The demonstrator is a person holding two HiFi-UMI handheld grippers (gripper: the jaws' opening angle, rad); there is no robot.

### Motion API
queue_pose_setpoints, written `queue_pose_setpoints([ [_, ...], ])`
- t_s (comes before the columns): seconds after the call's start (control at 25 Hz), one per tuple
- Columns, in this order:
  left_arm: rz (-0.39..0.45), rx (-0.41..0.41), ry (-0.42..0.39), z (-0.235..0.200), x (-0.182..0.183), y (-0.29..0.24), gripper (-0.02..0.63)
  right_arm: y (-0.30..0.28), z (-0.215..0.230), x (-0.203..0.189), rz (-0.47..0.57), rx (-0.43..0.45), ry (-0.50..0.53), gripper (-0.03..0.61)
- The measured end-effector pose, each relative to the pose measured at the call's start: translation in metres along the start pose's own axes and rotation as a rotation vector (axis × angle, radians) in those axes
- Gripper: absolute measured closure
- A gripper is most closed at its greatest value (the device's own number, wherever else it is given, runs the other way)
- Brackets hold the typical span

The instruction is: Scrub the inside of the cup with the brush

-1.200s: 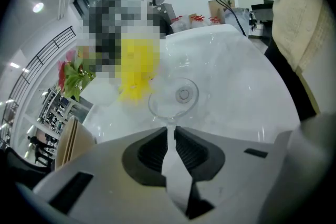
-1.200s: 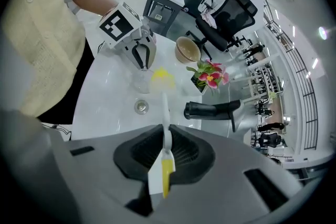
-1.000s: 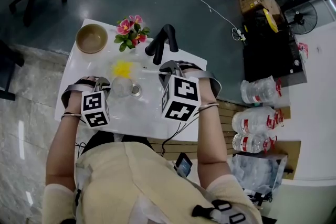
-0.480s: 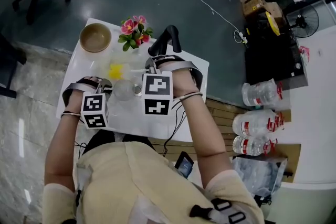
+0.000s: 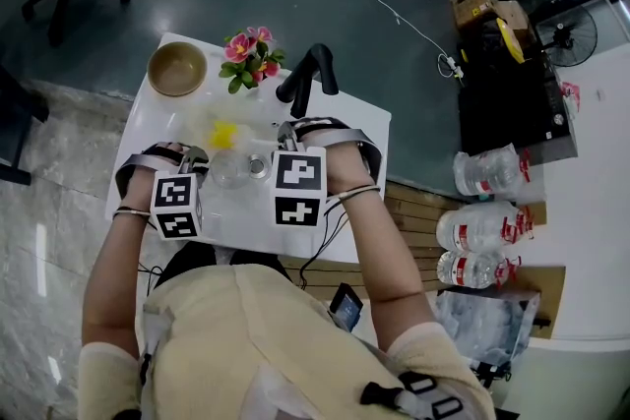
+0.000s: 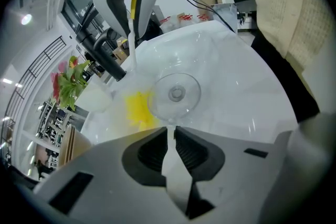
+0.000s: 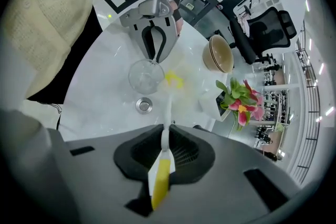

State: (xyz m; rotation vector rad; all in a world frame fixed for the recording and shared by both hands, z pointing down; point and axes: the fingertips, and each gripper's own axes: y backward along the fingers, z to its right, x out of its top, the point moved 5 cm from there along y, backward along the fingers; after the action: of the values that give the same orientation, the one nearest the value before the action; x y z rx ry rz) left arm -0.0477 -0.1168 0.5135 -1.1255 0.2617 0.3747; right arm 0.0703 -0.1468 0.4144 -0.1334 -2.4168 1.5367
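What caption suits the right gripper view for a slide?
Right gripper grips the brush, its head beside the cup held by the left gripper.

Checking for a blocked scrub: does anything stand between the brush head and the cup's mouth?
Nothing visible does. The brush, held in the right gripper, has its yellow head just beside the cup. The left gripper grips one spot of the rim; the metal disc lies off to the side.

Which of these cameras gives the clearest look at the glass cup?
The left gripper view: the cup sits large and central, its rim pinched in the left gripper. The right gripper view shows it whole but smaller and farther off. The head view shows only a small, faint clear shape.
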Motion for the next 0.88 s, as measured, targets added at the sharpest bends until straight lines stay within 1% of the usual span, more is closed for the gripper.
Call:
queue_pose_setpoints([
  [0.4, -0.015, 0.006, -0.006, 0.001, 0.000, -0.002, 0.557, 0.004, -0.022, -0.017, -0.027, 0.044, -0.066, 0.531],
  [0.88, -0.044, 0.022, 0.030, -0.003, 0.000, -0.005, 0.557, 0.011, -0.039, -0.028, -0.052, 0.112, -0.118, 0.531],
])
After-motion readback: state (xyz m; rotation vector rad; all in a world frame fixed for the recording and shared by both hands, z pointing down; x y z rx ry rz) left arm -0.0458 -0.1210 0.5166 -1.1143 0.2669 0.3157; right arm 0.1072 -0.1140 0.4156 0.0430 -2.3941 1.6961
